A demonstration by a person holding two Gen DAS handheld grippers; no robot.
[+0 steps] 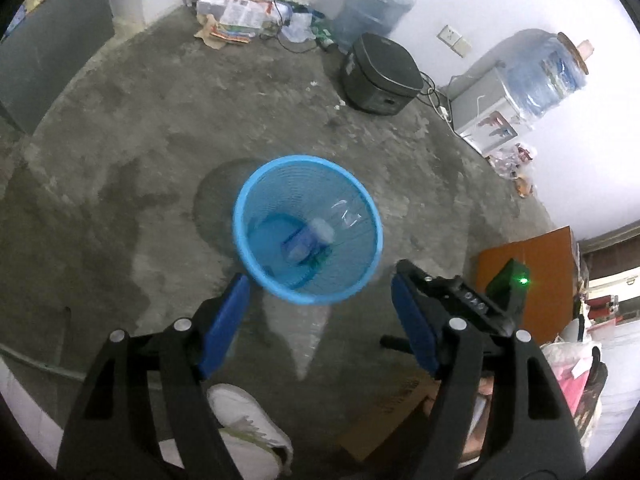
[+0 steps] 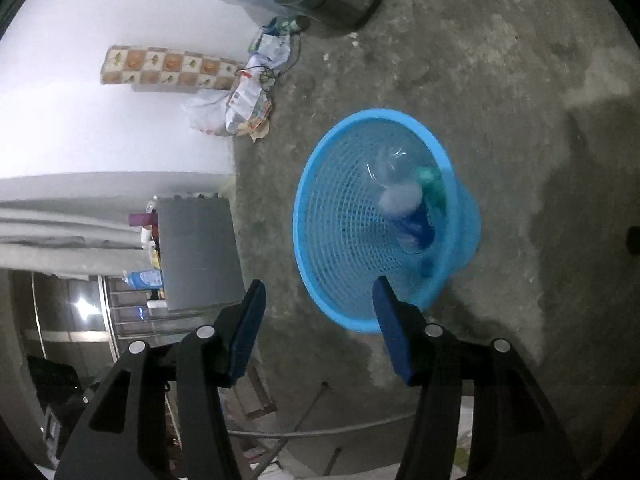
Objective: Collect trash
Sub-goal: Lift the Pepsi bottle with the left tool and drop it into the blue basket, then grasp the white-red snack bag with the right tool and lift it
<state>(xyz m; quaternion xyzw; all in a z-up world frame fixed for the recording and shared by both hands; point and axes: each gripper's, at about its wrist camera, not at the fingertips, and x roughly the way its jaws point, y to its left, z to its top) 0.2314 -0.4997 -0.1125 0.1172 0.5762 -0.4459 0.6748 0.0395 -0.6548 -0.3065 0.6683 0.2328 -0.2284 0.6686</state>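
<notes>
Left wrist: left gripper (image 1: 320,312) wide open, empty, above blue mesh basket (image 1: 306,298) mid-floor; bottles (image 1: 310,240) inside. Right wrist: right gripper (image 2: 320,326) wide open, empty. Basket (image 2: 320,276) looked light, flexible; grip rim.

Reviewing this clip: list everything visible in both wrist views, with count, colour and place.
mesh basket: one, blue, on the concrete floor, mid-frame.
trash in basket: several blurred pieces, clear, blue and green; exact count unclear.
water jugs: two, pale blue, by the far wall; one sits on a dispenser.
bin: one, dark grey, lid shut, near the wall.
paper litter: one pile, mixed colours, at the wall corner.
board: one, orange, right edge.
shoe: one, white, bottom edge.
left gripper: open, empty.
right gripper: open, empty.
</notes>
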